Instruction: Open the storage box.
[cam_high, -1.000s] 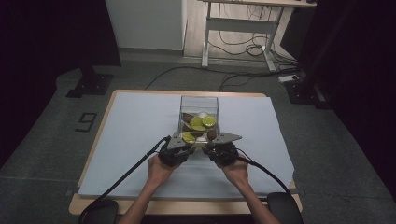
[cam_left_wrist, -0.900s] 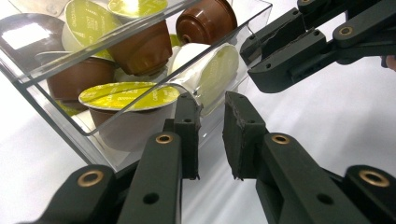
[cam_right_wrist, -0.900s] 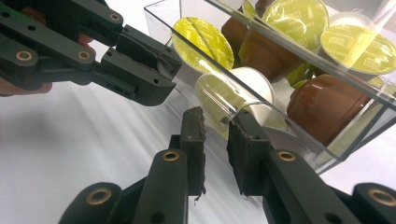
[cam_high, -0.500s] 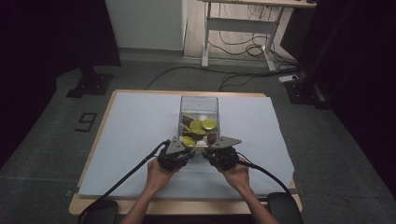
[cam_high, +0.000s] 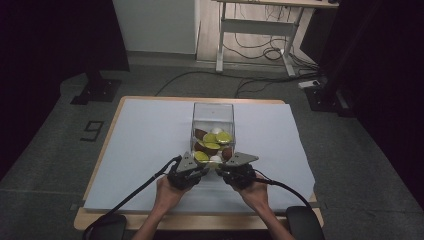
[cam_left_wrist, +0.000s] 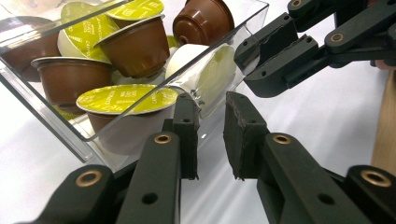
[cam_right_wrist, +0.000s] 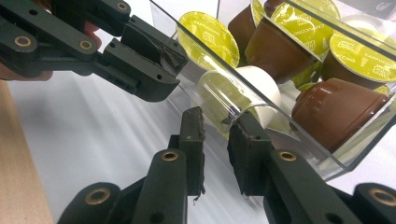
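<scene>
One clear plastic box (cam_high: 213, 112) stood on the pale sheet (cam_high: 140, 145) that covered the wooden table (cam_high: 200, 222), near the front middle, its near wall just ahead of both hands. In it lay a heap of coffee pods (cam_high: 211, 145). The left gripper view showed about four brown ones (cam_left_wrist: 135, 44) with yellow-green lids and one white pod (cam_left_wrist: 205, 74); the right gripper view showed a similar mix, and an exact total could not be told because pods lay over each other.

Two grippers were in use. The left gripper (cam_high: 194, 172) had its jaws closed down to a narrow gap at the near wall, one fingertip (cam_left_wrist: 186, 114) against the box edge; whether it pinched the wall was hard to make out. The right gripper (cam_high: 231, 172) was likewise nearly closed at that wall, one fingertip (cam_right_wrist: 246, 133) tight to the plastic, and a real grip could not be confirmed.

Around the table lay a grey floor (cam_high: 60, 150) with loose cables (cam_high: 260, 52), a desk frame (cam_high: 250, 25) behind, and dark areas at both sides where nothing could be made out. The person's forearms were cut off at the bottom edge.
</scene>
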